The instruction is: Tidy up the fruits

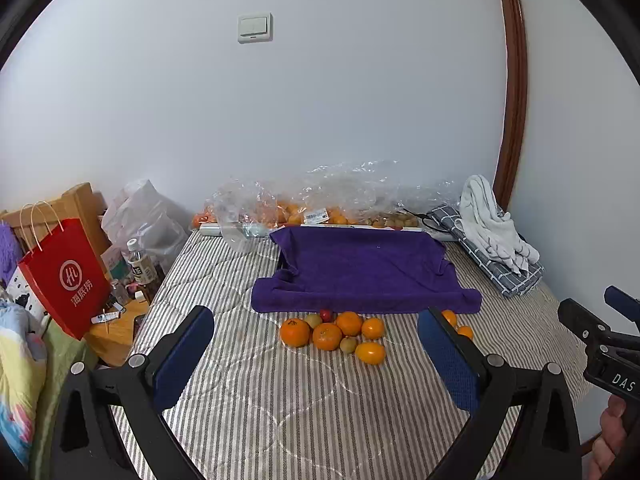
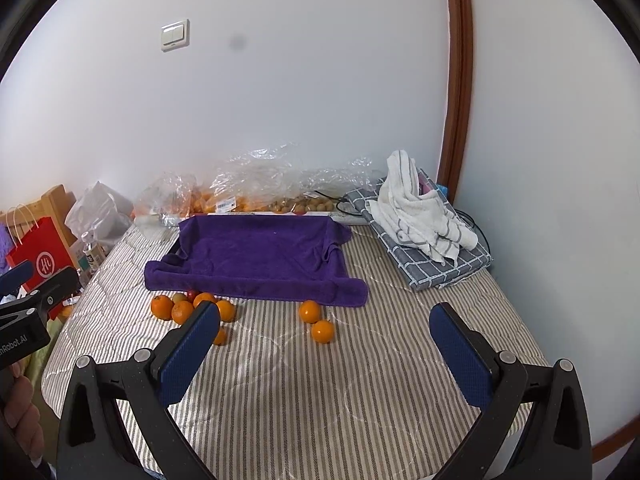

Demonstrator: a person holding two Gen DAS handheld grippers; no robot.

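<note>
A cluster of oranges (image 1: 327, 336), two green-brown kiwis (image 1: 348, 344) and a small red fruit (image 1: 326, 315) lies on the striped bed just in front of a tray draped with a purple towel (image 1: 360, 268). Two more oranges (image 2: 316, 320) lie apart to the right. The cluster also shows in the right wrist view (image 2: 184, 310). My left gripper (image 1: 316, 332) is open and empty, held above the bed short of the cluster. My right gripper (image 2: 326, 334) is open and empty, near the two separate oranges. The towel-covered tray (image 2: 256, 256) holds nothing visible.
Clear plastic bags of oranges and small brown fruit (image 1: 320, 208) line the wall behind the tray. A folded checked cloth with a white towel (image 2: 424, 224) sits at the back right. A red paper bag (image 1: 66, 276), bottles and clutter stand left of the bed.
</note>
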